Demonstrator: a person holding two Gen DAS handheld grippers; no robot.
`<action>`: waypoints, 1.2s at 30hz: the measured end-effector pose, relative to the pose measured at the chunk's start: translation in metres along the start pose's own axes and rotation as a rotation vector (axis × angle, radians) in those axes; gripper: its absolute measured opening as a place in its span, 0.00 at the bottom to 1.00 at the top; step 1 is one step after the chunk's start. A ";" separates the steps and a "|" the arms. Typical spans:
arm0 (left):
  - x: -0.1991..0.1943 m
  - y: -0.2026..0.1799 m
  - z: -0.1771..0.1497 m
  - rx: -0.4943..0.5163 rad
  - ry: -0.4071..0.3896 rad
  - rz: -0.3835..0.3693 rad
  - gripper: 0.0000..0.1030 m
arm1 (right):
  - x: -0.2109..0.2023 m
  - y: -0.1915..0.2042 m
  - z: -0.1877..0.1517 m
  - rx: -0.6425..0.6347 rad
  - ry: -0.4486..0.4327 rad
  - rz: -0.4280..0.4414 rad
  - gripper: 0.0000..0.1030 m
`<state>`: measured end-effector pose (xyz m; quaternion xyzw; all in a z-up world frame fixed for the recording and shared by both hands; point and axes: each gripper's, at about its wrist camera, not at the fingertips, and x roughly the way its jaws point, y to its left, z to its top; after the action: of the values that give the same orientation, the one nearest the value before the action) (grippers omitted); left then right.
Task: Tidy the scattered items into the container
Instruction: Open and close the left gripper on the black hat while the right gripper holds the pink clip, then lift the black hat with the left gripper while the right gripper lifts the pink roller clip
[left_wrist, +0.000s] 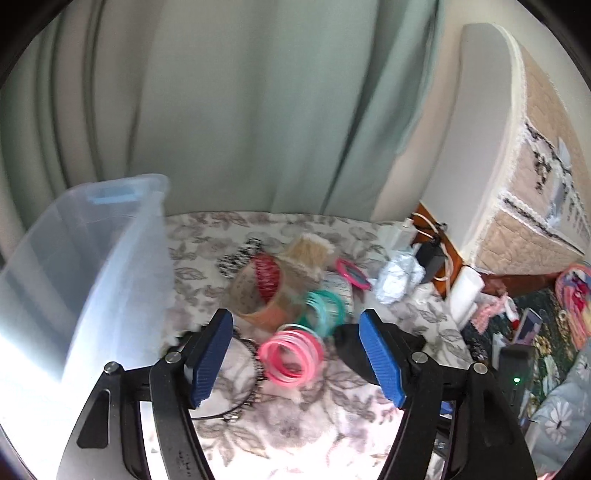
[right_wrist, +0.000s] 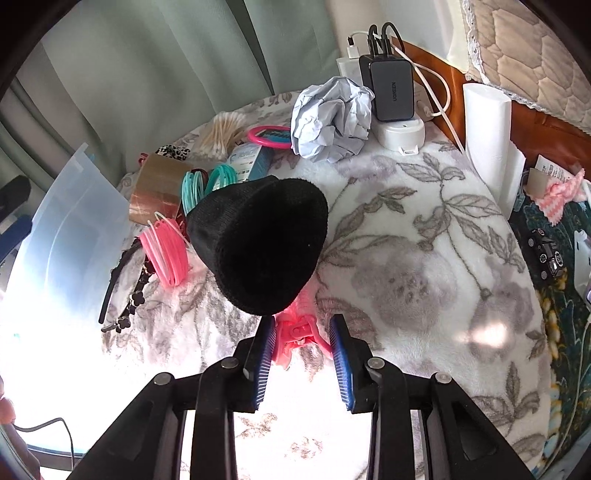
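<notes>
pink hair clip (right_wrist: 295, 334), black beanie (right_wrist: 258, 243) overlapping

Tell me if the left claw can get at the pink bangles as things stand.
Probably yes: the left claw is open with the pink bangles lying just ahead between its fingers, nothing on top; the black beanie sits close beside.

Pale green curtain (left_wrist: 229, 110) hangs behind a bed with a floral blanket (right_wrist: 424, 258); a quilted headboard (left_wrist: 535, 177) stands right, sunlight glaring on the blanket's near edge.

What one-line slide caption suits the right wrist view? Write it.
Right gripper straddles a pink hair claw beside a black beanie on the floral blanket.
</notes>
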<state>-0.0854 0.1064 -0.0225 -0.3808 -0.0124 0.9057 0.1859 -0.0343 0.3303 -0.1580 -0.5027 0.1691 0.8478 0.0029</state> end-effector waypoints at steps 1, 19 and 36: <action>0.009 -0.011 -0.001 0.021 0.025 -0.049 0.70 | 0.000 -0.001 0.000 0.002 0.001 0.003 0.32; 0.121 -0.067 -0.037 0.120 0.321 -0.128 0.53 | -0.002 -0.009 -0.011 0.029 0.021 0.056 0.32; 0.092 0.011 -0.017 -0.152 0.205 -0.123 0.10 | -0.001 -0.002 -0.015 -0.023 0.043 0.017 0.32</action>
<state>-0.1362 0.1264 -0.0992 -0.4829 -0.0852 0.8454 0.2118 -0.0208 0.3283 -0.1642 -0.5195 0.1634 0.8386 -0.0138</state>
